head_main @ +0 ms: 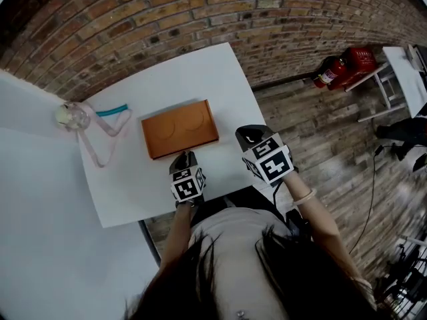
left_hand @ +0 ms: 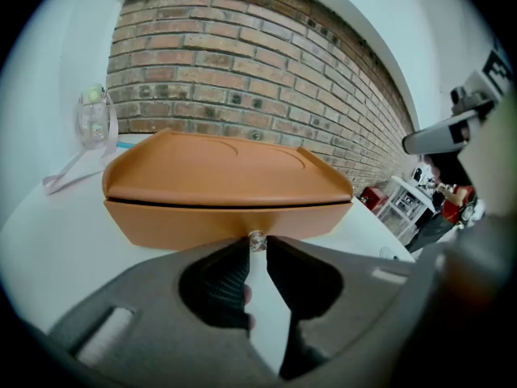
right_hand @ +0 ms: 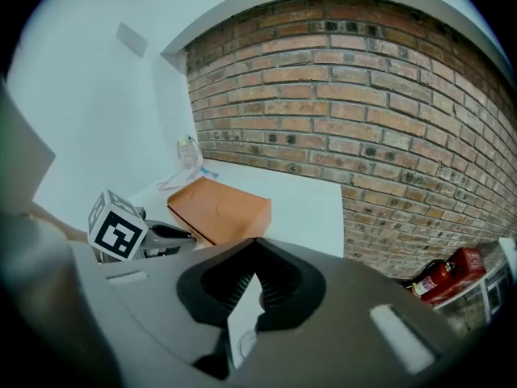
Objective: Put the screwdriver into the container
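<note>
Container (left_hand: 226,180) knob (left_hand: 257,238) sits pinched in left tool (left_hand: 256,244).

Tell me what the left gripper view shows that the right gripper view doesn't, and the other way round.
Only the left gripper view: a small shiny knob on the front of the orange container, pinched between the fingers of the left gripper. Only the right gripper view: the left gripper seen from outside, with its marker cube on top, at the container's near side. Both: the container with its lid shut, the white table, the brick wall, and a clear object with a pink strap at the table's far corner.
</note>
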